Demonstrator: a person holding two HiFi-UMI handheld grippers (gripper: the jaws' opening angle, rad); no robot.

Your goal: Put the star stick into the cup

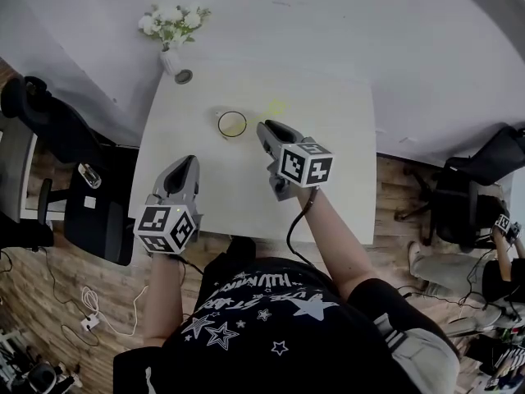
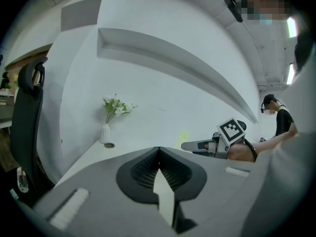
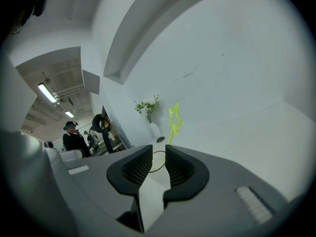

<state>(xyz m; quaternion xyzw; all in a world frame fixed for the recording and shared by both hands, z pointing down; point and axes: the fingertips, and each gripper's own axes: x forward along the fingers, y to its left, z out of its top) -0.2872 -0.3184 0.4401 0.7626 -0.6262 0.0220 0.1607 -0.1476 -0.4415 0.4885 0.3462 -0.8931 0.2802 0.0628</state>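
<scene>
A clear cup (image 1: 232, 125) with a yellowish rim stands on the white table (image 1: 328, 187), toward the back. The yellow star stick (image 3: 174, 118) rises upright just beyond my right gripper (image 3: 159, 149), and its star end (image 1: 276, 107) shows right of the cup. Its lower end is hidden behind the jaws, so it seems to lean in the cup. The cup's rim (image 3: 157, 163) shows through the narrow gap of the right jaws, which hold nothing. My right gripper (image 1: 267, 128) sits just right of the cup. My left gripper (image 1: 189, 162) is shut and empty, nearer the left edge.
A white vase of flowers (image 1: 171, 33) stands at the table's back left corner with a small dark round disc (image 1: 184, 76) beside it. Black office chairs (image 1: 45, 117) flank the table on the wooden floor. Another person (image 1: 500, 269) sits at the far right.
</scene>
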